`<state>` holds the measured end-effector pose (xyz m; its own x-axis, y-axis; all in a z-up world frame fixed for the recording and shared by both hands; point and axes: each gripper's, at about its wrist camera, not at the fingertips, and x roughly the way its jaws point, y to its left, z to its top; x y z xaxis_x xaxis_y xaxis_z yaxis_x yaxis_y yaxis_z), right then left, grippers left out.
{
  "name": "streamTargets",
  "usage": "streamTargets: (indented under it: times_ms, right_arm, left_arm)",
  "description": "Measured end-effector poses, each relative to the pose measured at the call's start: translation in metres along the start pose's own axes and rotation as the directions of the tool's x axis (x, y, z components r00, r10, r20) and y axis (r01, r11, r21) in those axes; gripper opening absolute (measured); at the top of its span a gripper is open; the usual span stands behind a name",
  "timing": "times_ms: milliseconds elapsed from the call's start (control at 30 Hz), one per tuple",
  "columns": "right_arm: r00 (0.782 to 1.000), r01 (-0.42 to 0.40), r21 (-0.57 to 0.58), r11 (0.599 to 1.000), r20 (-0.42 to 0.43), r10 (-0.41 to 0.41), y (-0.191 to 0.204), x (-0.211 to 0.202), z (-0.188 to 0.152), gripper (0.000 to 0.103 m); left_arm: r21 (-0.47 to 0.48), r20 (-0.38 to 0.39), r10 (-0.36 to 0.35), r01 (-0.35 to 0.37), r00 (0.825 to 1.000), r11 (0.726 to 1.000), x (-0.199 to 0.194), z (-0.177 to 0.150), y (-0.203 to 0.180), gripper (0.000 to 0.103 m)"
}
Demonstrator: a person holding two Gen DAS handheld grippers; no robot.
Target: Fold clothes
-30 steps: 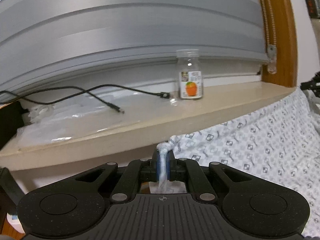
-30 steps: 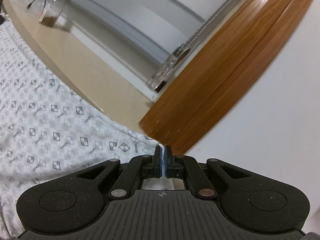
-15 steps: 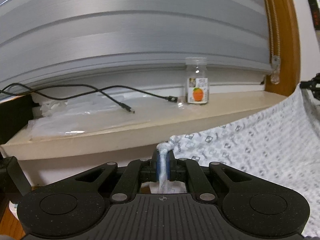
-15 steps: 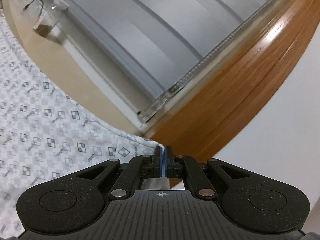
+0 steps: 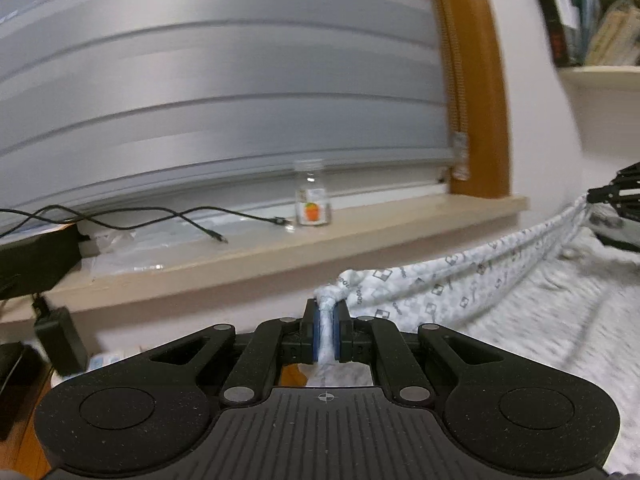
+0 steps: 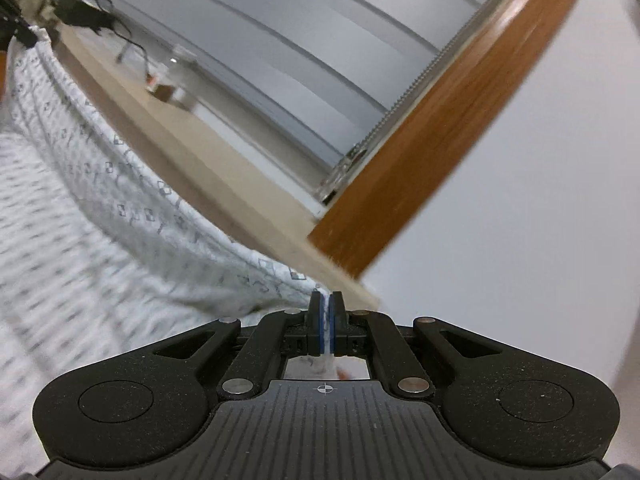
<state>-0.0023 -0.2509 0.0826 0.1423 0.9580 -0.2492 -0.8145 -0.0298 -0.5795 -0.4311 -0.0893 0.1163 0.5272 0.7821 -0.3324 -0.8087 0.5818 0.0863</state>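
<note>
In the left wrist view, left gripper (image 5: 328, 320) is clamped on a bunched corner of the patterned garment (image 5: 460, 292); the cloth runs taut to the right toward the right gripper (image 5: 612, 208) at the frame edge. Behind: window sill (image 5: 360, 240) with a small glass jar (image 5: 312, 196) and a black cable (image 5: 160, 216), grey shutter (image 5: 200, 80) above.

Right wrist view: right gripper (image 6: 326, 320) pinched tight on the garment's other corner, fabric (image 6: 100, 200) stretching left along the sill (image 6: 240, 184). Wooden window frame (image 6: 440, 120) just ahead. Picture is blurred.
</note>
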Motion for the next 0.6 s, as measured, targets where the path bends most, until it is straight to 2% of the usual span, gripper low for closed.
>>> streamTargets:
  times_ms: [67, 133, 167, 233, 300, 333, 467, 533, 600]
  right_arm:
    - [0.999, -0.035, 0.027, 0.999, -0.015, 0.035, 0.008, -0.021, -0.018, 0.003]
    - [0.995, -0.081, 0.046, 0.996, -0.053, 0.083, 0.021, -0.036, -0.035, 0.003]
    - [0.990, -0.110, 0.058, 0.992, -0.079, 0.115, 0.027, -0.038, -0.044, 0.004]
    - [0.976, -0.164, 0.079, 0.983, -0.134, 0.174, 0.039, -0.038, -0.059, 0.005]
    - [0.961, -0.214, 0.104, 0.971, -0.154, 0.228, 0.046, -0.039, -0.065, 0.007]
    - [0.959, -0.221, 0.114, 0.969, -0.153, 0.237, 0.046, -0.039, -0.065, 0.012]
    - [0.964, -0.227, 0.192, 0.955, -0.098, 0.249, 0.040, -0.044, -0.056, 0.020]
    - [0.971, -0.217, 0.241, 0.946, -0.050, 0.235, 0.035, -0.043, -0.048, 0.033]
    - [0.973, -0.214, 0.274, 0.937, -0.027, 0.230, 0.033, -0.035, -0.041, 0.037]
  left_arm:
    - [0.004, -0.026, -0.013, 0.013, 1.000, 1.000, -0.015, -0.010, -0.010, 0.009]
    - [0.000, -0.068, -0.033, 0.033, 0.997, 0.999, -0.026, -0.022, -0.016, 0.017]
    - [-0.004, -0.091, -0.046, 0.045, 0.995, 0.999, -0.030, -0.029, -0.018, 0.019]
    - [-0.011, -0.122, -0.059, 0.058, 0.991, 0.998, -0.039, -0.038, -0.018, 0.032]
    - [-0.023, -0.131, -0.047, 0.044, 0.990, 0.999, -0.047, -0.040, -0.013, 0.035]
    - [-0.030, -0.127, -0.042, 0.038, 0.991, 0.999, -0.051, -0.039, -0.011, 0.036]
    - [-0.068, -0.117, -0.023, 0.015, 0.993, 0.998, -0.057, -0.032, -0.001, 0.041]
    - [-0.103, -0.124, -0.029, 0.016, 0.992, 0.995, -0.047, -0.027, 0.004, 0.046]
    - [-0.132, -0.150, -0.029, 0.009, 0.988, 0.991, -0.029, -0.023, 0.006, 0.052]
